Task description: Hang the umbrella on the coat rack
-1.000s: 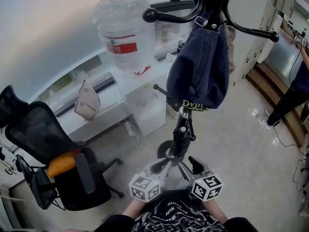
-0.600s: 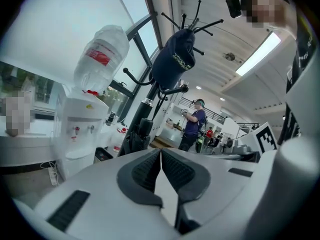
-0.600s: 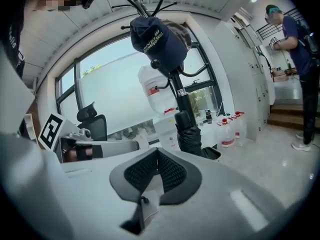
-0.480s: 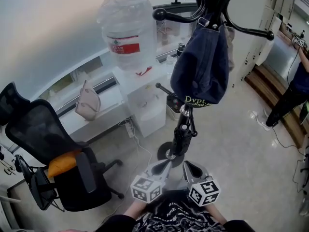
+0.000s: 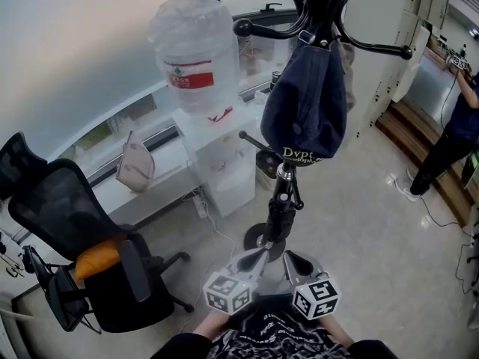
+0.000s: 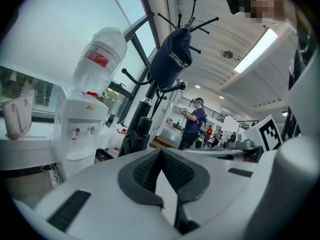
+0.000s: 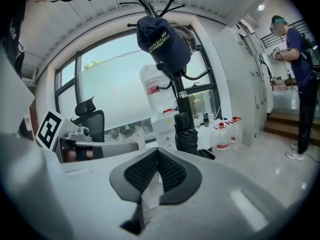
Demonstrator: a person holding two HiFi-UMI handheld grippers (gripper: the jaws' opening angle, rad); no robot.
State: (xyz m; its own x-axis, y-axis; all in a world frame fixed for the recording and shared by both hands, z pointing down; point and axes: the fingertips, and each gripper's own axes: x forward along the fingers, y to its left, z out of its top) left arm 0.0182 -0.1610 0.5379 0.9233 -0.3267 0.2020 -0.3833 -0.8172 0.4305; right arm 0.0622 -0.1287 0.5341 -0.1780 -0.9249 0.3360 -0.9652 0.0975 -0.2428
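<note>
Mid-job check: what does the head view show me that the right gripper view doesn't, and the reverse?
Head view only: the orange item lying on the office chair. Right gripper view only: the right tongs shut with nothing between their pads, and red-capped bottles standing on the floor. Both: the coat rack, the navy cap hanging on it, the water dispenser and a person off to the side.

My right gripper [image 7: 157, 156]: jaws together, nothing between pads. Just past it I see black folded umbrella [image 7: 189, 139] against coat rack [image 7: 176, 91] pole. Navy cap [image 7: 162, 39] hangs near top. Water dispenser [image 7: 159, 96] behind, bottles [image 7: 223, 134] on floor, office chair [image 7: 90, 116] at left, person [image 7: 297, 79] standing at right.
</note>
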